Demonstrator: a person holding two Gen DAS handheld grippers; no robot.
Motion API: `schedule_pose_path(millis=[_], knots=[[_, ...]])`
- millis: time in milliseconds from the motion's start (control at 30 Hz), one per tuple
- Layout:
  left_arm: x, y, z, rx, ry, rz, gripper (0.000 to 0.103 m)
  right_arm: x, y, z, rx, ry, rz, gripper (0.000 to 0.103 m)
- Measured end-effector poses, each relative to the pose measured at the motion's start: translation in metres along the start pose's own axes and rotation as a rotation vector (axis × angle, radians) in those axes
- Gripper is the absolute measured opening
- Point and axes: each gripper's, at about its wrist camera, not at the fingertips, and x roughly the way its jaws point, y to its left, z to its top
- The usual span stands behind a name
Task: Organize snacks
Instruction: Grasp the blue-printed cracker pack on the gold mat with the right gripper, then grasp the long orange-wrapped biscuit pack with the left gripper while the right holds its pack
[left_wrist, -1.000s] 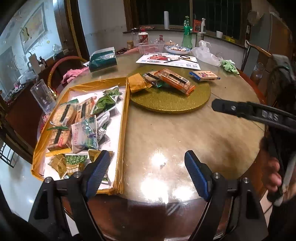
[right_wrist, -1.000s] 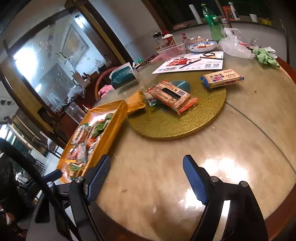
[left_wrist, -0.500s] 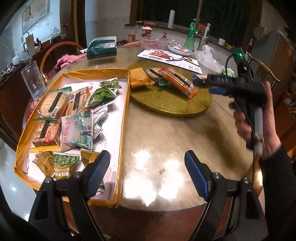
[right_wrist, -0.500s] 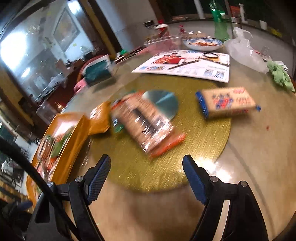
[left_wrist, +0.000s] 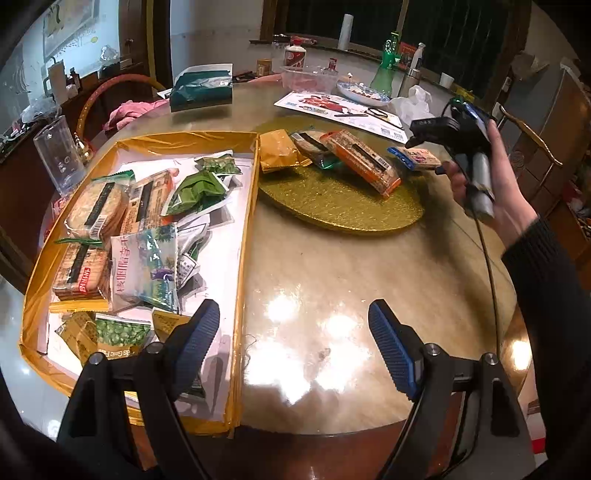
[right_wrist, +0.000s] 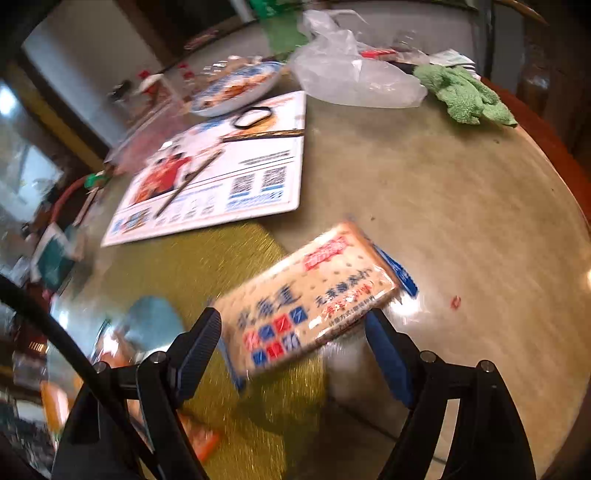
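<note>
A gold-edged tray (left_wrist: 247, 229) at the left holds several snack packets. On the round gold board (left_wrist: 343, 206) lie a yellow packet (left_wrist: 277, 151), an orange cracker pack (left_wrist: 362, 162) and a blue-ended cracker pack (left_wrist: 417, 157). My left gripper (left_wrist: 293, 339) hangs open over the bare tabletop beside the tray, with nothing between its fingers. A hand holds my right gripper (left_wrist: 415, 139) down over the blue-ended cracker pack (right_wrist: 314, 306). In the right wrist view the right gripper (right_wrist: 291, 343) is open, the pack lying slantwise between its blue pads, which are not pressing on it.
Behind the board lie a printed poster (right_wrist: 221, 184), a food plate (right_wrist: 236, 88), a clear plastic bag (right_wrist: 351, 81) and a green cloth (right_wrist: 465, 96). A glass tumbler (left_wrist: 61, 158) stands left of the tray, a teal tissue box (left_wrist: 201, 92) behind it. A chair (left_wrist: 528, 136) stands at the right.
My right gripper swept across the gold board to the right and dropped onto the blue-ended cracker pack, which now lies between its fingers. My left gripper drifted slightly towards the tray and stayed open.
</note>
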Motion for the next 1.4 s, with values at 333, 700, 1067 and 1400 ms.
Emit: schedule_pose_path(millis=[333, 700, 1067, 1400], knots=[[0.007, -0.015, 0.013, 0.007, 0.025, -0.013, 0.083, 0.012, 0.027, 0.000, -0.144, -0.022, -0.195, 0.080], [0.052, -0.064, 0.059, -0.021, 0.075, -0.030, 0.083, -0.068, -0.026, -0.116, -0.300, 0.004, -0.049, 0.055], [0.140, -0.097, 0.126, -0.195, 0.146, 0.091, 0.083, -0.130, -0.065, -0.218, -0.295, -0.101, 0.029, 0.055], [0.201, -0.118, 0.176, -0.327, 0.179, 0.277, 0.083, -0.131, -0.087, -0.209, -0.272, -0.141, 0.042, 0.055]])
